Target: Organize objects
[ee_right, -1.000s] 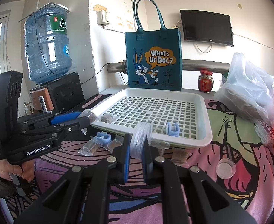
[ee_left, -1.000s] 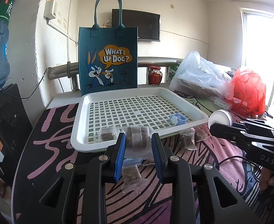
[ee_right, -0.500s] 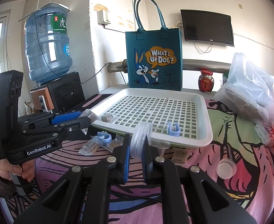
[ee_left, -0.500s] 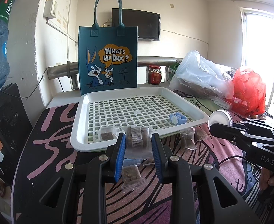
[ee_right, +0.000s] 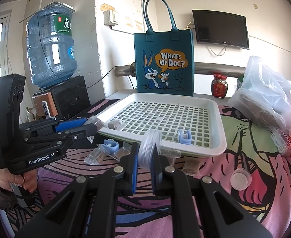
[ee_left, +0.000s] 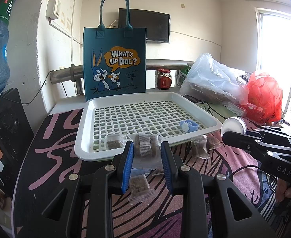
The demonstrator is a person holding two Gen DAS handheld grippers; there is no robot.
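Note:
A white slotted tray [ee_left: 209, 117] [ee_right: 221, 127] lies on the patterned tablecloth; in it are a blue clip [ee_left: 189, 125] [ee_right: 184, 136] and a brown snack packet [ee_left: 113, 143] [ee_right: 113, 124]. My left gripper [ee_left: 147, 154] is shut on a clear snack packet [ee_left: 145, 148] just over the tray's near rim; it also shows in the right wrist view [ee_right: 92, 126]. My right gripper [ee_right: 144, 158] is shut on a clear round lid [ee_right: 148, 151] near the tray's front edge; the lid shows in the left wrist view [ee_left: 232, 126]. Loose packets [ee_left: 139, 188] and a second blue clip [ee_right: 110, 145] lie on the cloth.
A teal tote bag [ee_left: 114, 59] stands behind the tray. A red-lidded jar [ee_left: 163, 78], a clear plastic bag [ee_left: 213, 81] and a red bag [ee_left: 264, 97] sit at the right. A small round lid [ee_right: 240, 180] lies on the cloth. A water bottle [ee_right: 50, 47] stands at the left.

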